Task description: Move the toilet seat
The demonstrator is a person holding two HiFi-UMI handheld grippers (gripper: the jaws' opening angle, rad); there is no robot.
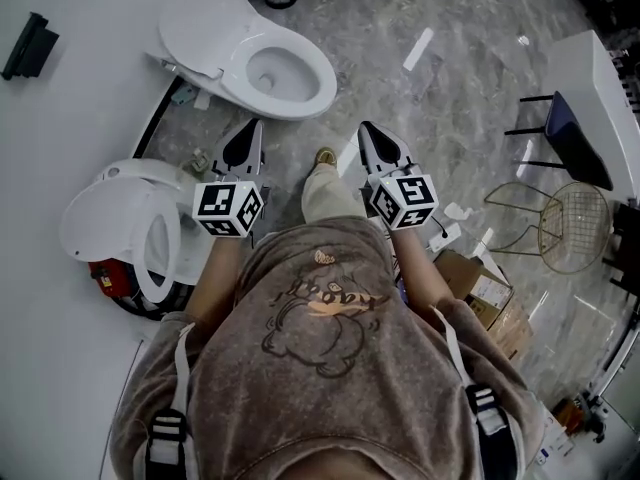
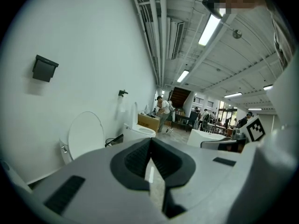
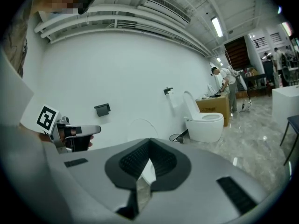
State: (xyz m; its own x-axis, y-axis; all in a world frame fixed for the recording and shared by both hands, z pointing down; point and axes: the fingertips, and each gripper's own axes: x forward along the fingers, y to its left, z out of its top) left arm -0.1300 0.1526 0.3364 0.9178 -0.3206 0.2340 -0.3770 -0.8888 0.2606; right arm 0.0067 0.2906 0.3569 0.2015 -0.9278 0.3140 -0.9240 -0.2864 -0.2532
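Note:
Two white toilets stand against the white wall. The nearer toilet [image 1: 135,230] is at my left with its lid and seat [image 1: 158,253] raised; its upright lid [image 2: 86,135] shows in the left gripper view and again as the lid [image 3: 140,127] just behind the right jaws. The farther toilet [image 1: 255,58] has its lid up [image 2: 136,129] [image 3: 204,122]. My left gripper [image 1: 255,128] [image 2: 150,143] is shut and empty, held at chest height, apart from both toilets. My right gripper [image 1: 365,130] [image 3: 149,142] is shut and empty beside it.
A black holder [image 1: 30,45] hangs on the wall. Cardboard boxes [image 1: 485,293], a wire chair [image 1: 570,223], a dark stool [image 1: 570,138] and a white counter [image 1: 595,78] stand at the right. A red thing [image 1: 104,276] lies by the nearer toilet. People stand far down the hall [image 2: 163,110].

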